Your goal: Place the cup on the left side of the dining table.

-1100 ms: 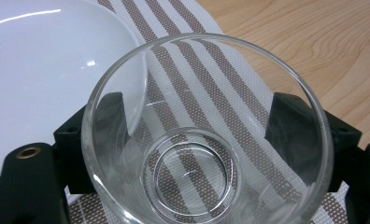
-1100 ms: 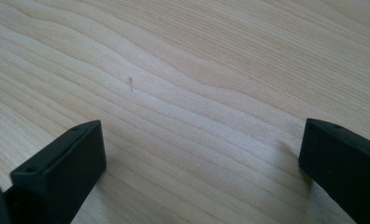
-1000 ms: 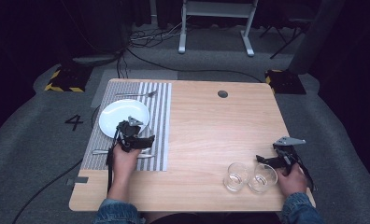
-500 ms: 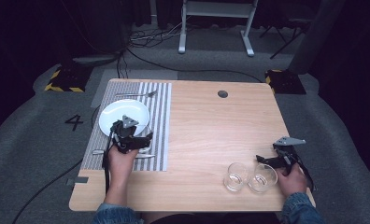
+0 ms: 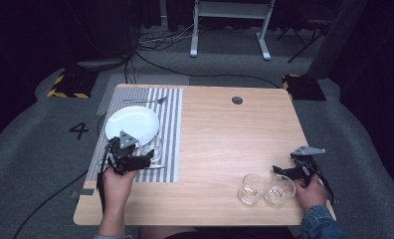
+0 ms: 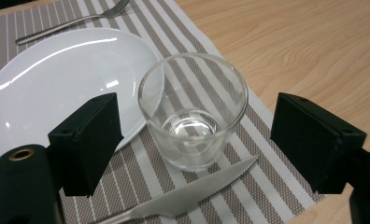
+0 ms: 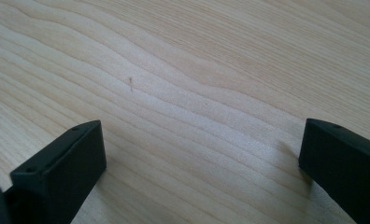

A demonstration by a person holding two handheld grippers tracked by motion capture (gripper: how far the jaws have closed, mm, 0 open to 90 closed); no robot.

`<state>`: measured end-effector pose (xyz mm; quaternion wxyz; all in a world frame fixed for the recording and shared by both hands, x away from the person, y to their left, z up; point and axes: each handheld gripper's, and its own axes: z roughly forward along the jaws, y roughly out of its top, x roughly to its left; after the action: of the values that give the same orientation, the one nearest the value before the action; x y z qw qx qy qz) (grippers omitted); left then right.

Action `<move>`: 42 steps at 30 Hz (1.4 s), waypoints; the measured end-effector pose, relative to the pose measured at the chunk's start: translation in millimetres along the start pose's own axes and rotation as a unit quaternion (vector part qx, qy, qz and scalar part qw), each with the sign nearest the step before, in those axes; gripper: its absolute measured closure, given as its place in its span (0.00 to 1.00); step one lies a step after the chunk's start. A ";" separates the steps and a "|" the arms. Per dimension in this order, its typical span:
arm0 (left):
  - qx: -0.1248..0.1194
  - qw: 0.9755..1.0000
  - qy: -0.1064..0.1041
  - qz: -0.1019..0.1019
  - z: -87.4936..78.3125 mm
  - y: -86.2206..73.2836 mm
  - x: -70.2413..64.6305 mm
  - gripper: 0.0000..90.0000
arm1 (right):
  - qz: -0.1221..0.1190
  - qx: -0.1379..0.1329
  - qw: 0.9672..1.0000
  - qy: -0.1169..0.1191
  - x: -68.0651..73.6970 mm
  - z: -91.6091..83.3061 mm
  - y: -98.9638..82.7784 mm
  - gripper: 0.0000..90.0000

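The left gripper (image 6: 192,140) is wide open around the glass (image 6: 192,109) in the middle of its view, on the striped mat (image 6: 267,140) beside the plate (image 6: 57,79). It looks ready to squeeze. The right gripper (image 7: 202,163) is open over bare table (image 7: 197,70).

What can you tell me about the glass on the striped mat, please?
The glass is a short, clear tumbler with a thick base. It looks empty and stands upright on the striped mat, next to the white plate, whose edge shows through it. A knife lies just in front of it. The left gripper is open, with one jaw on each side of the glass, and neither touches it.
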<state>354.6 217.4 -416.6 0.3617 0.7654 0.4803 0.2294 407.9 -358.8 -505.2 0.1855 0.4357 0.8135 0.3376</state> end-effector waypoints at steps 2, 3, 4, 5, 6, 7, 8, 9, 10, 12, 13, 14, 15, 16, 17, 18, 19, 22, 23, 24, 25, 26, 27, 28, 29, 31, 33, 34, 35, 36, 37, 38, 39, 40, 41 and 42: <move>0.000 1.000 -0.002 -0.004 -3.6 -4.8 1.7 0.19 | 0.000 0.000 1.000 0.000 0.0 0.0 0.0 0.01; 0.002 1.000 -0.002 -0.005 -5.6 -7.1 2.5 0.20 | 0.000 0.000 1.000 0.000 0.0 0.0 0.0 0.01; 0.004 1.000 -0.003 -0.006 -7.9 -9.3 3.3 0.19 | 0.000 0.000 1.000 0.000 -0.1 0.0 0.0 0.01; 0.006 1.000 -0.008 -0.008 -10.4 -11.2 3.7 0.19 | 0.000 0.000 1.000 0.000 -0.1 0.0 0.0 0.01; 0.006 1.000 -0.011 -0.008 -13.1 -13.2 4.1 0.20 | 0.000 0.000 1.000 0.000 -0.1 0.0 0.0 0.01; 0.006 1.000 -0.011 -0.008 -15.9 -15.1 4.3 0.20 | 0.000 0.000 1.000 0.000 -0.1 0.0 0.0 0.01; 0.005 1.000 -0.011 -0.008 -18.6 -17.1 4.6 0.19 | 0.000 0.000 1.000 0.000 -0.1 0.0 0.0 0.01; 0.004 1.000 -0.013 -0.010 -21.2 -19.1 5.1 0.19 | 0.000 0.000 1.000 0.000 -0.1 0.0 0.0 0.01; 0.005 1.000 -0.014 -0.009 -24.4 -21.4 6.4 0.20 | 0.000 0.000 1.000 0.000 -0.1 0.0 0.0 0.01; 0.005 1.000 -0.015 -0.012 -27.6 -24.8 7.3 0.20 | 0.000 0.000 1.000 0.000 -0.1 0.0 0.0 0.01; 0.007 1.000 -0.016 -0.012 -29.1 -27.0 8.3 0.19 | 0.000 0.000 1.000 0.000 -0.1 0.0 0.0 0.01; 0.010 1.000 -0.017 -0.014 -30.1 -28.8 8.7 0.20 | 0.000 0.000 1.000 0.000 0.0 0.0 0.0 0.01; 0.014 1.000 -0.018 -0.014 -31.2 -30.0 9.1 0.20 | 0.000 0.000 1.000 0.000 -0.1 -0.1 0.0 0.01; 0.017 1.000 -0.020 -0.014 -32.0 -31.6 9.2 0.20 | 0.001 0.000 1.000 0.000 0.1 -0.2 -0.1 0.01; 0.023 0.999 -0.021 -0.013 -33.2 -33.0 9.1 0.20 | 0.001 0.000 1.000 0.000 0.1 -0.2 -0.1 0.01; 0.026 0.999 -0.020 -0.012 -34.0 -34.6 8.8 0.20 | 0.001 0.000 1.000 0.000 0.1 -0.2 -0.1 0.01; 0.030 0.999 -0.021 -0.009 -35.1 -36.4 9.1 0.20 | 0.001 0.000 1.000 0.000 0.1 -0.2 -0.2 0.01; 0.037 0.999 -0.018 -0.015 -38.3 -43.2 10.8 0.20 | 0.001 0.000 1.000 0.000 0.0 -0.2 -0.2 0.01; 0.040 0.999 -0.016 -0.016 -39.7 -45.8 12.3 0.20 | 0.001 0.000 1.000 0.000 0.1 -0.2 -0.2 0.01; 0.041 0.999 -0.015 -0.019 -41.1 -48.4 13.7 0.20 | 0.001 0.000 1.000 0.000 0.0 -0.2 -0.1 0.01; 0.041 0.999 -0.012 -0.023 -42.6 -50.9 15.1 0.20 | 0.001 0.000 1.000 0.000 0.1 -0.2 -0.1 0.01; 0.041 0.999 -0.012 -0.025 -44.2 -53.3 16.5 0.20 | 0.001 0.000 1.000 0.000 0.0 -0.2 -0.1 0.01; 0.041 0.999 -0.010 -0.028 -45.7 -55.6 17.5 0.20 | 0.001 0.000 1.000 0.000 0.0 -0.2 -0.1 0.01; 0.042 0.999 -0.009 -0.030 -47.1 -57.7 18.4 0.20 | 0.001 0.000 1.000 0.000 0.0 -0.2 -0.1 0.01; 0.042 0.999 -0.008 -0.031 -48.1 -59.8 19.2 0.20 | 0.001 0.000 1.000 0.000 0.0 -0.2 -0.1 0.01; 0.043 0.999 -0.006 -0.033 -49.4 -64.2 20.4 0.20 | 0.001 0.000 1.000 0.000 0.0 -0.2 -0.1 0.01; 0.046 0.998 -0.009 -0.031 -49.2 -68.7 21.5 0.20 | 0.001 0.000 1.000 0.000 0.0 -0.2 -0.1 0.01; 0.051 0.998 -0.012 -0.031 -48.7 -71.7 21.7 0.20 | 0.001 0.000 1.000 0.000 0.0 -0.2 -0.1 0.01; 0.056 0.998 -0.011 -0.031 -48.3 -73.9 21.7 0.20 | 0.001 0.000 1.000 0.000 0.0 -0.2 -0.1 0.01; 0.058 0.998 -0.012 -0.029 -47.7 -75.5 21.8 0.20 | 0.001 0.000 1.000 0.000 0.0 -0.2 -0.1 0.01; 0.062 0.998 -0.011 -0.027 -47.1 -77.6 22.0 0.20 | 0.001 0.000 1.000 0.000 0.0 -0.2 -0.1 0.01; 0.068 0.997 -0.013 -0.025 -46.8 -79.4 22.4 0.20 | 0.001 0.000 1.000 0.000 0.0 -0.2 -0.1 0.01; 0.071 0.997 -0.013 -0.024 -46.3 -81.3 22.4 0.20 | 0.001 0.000 1.000 0.000 0.0 -0.2 -0.1 0.01; 0.076 0.997 -0.013 -0.024 -45.8 -83.0 22.4 0.20 | 0.001 0.000 1.000 -0.001 0.0 -0.2 -0.1 0.01; 0.079 0.996 -0.015 -0.023 -45.3 -84.7 23.0 0.20 | 0.001 0.000 1.000 0.000 0.0 -0.2 -0.1 0.01; 0.083 0.996 -0.018 -0.026 -44.5 -86.6 23.4 0.20 | 0.001 0.000 1.000 0.000 0.0 -0.2 -0.1 0.01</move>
<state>284.3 277.3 -455.3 0.3118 0.7839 0.5108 0.1655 407.7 -358.9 -505.1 0.1853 0.4364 0.8132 0.3374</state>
